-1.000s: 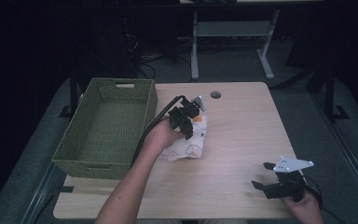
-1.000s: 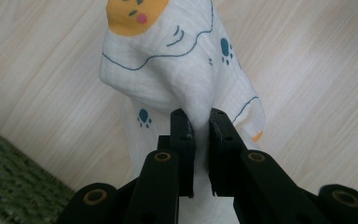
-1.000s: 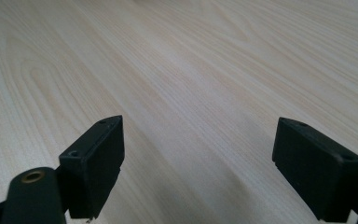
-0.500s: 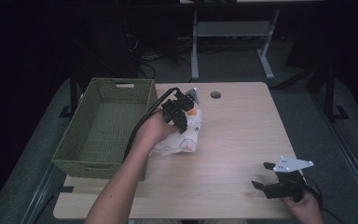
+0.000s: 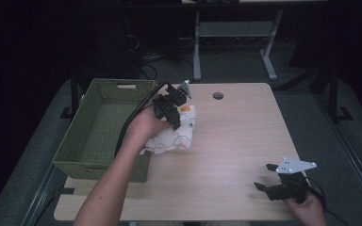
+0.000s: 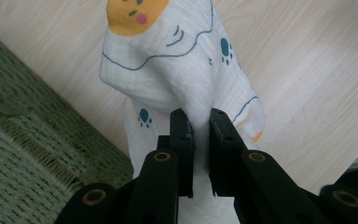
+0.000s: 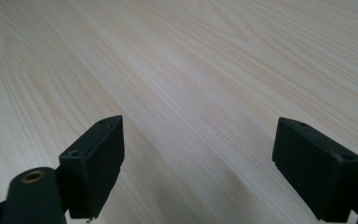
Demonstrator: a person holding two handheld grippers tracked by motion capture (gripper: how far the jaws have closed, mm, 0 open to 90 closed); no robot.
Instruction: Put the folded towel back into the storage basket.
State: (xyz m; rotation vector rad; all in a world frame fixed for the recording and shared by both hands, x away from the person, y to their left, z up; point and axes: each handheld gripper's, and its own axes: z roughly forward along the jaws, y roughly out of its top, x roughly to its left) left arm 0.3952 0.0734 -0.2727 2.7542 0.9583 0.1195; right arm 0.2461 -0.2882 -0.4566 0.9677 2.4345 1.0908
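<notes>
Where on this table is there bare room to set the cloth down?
Bare table runs from the cloth right to the far edge and down toward the right tool. The basket interior is free too. It is crowded where the left tool pinches cloth beside the basket.

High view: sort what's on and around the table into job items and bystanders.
In the job:
- white printed cloth, pinched by the left tongs
- green woven basket beside it, possibly its destination

Just there:
- right tongs, open, idle at the table's near right corner
- metal stand behind

cloth (image 5: 176, 136) on table (image 5: 235, 141), basket (image 5: 103, 129) left (adjacent)
</notes>
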